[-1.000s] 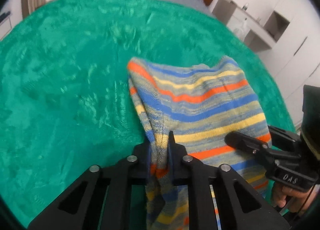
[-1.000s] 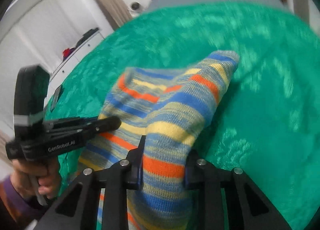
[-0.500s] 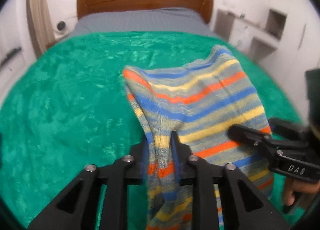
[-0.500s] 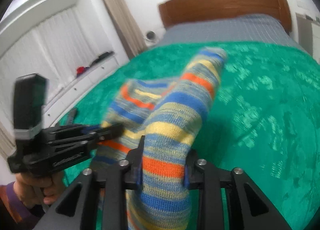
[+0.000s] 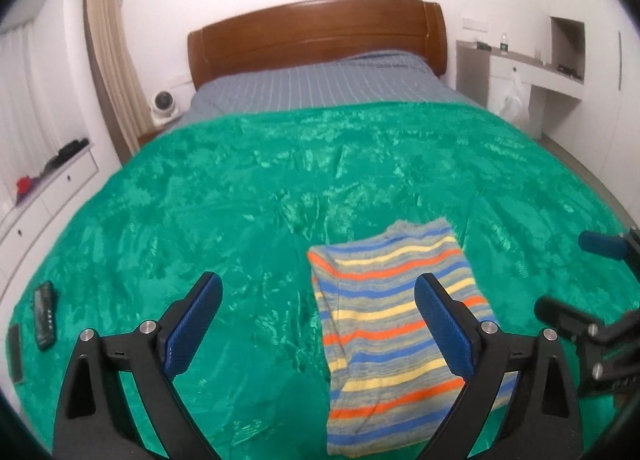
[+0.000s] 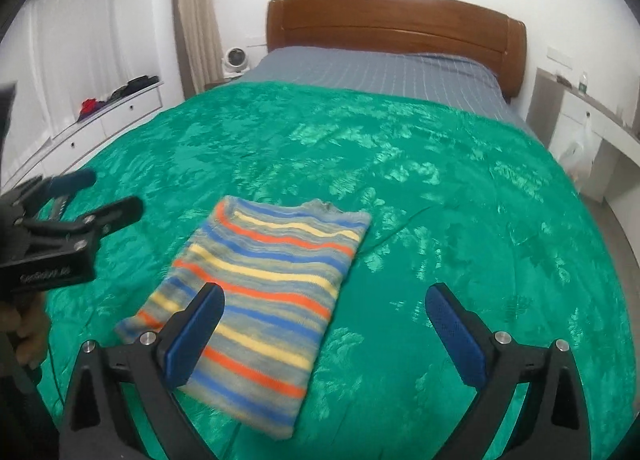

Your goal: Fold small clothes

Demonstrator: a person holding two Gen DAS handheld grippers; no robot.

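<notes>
A small striped knit garment (image 5: 394, 332) in blue, orange, yellow and grey lies folded flat on the green blanket (image 5: 224, 204); it also shows in the right wrist view (image 6: 264, 292). My left gripper (image 5: 318, 300) is open and empty, raised above the garment's left edge. My right gripper (image 6: 324, 312) is open and empty, above the garment's right edge. Each gripper shows at the side of the other's view: the right gripper (image 5: 592, 284) and the left gripper (image 6: 84, 196).
The bed has a grey striped sheet (image 5: 320, 84) and a wooden headboard (image 5: 316, 36) at the far end. Two dark remotes (image 5: 44, 314) lie on the blanket at the left. White drawers (image 6: 104, 116) stand left, a white desk (image 5: 532, 76) right.
Both grippers have let go of the garment and opened. They have pulled back and up, and the garment now lies folded on the blanket.
</notes>
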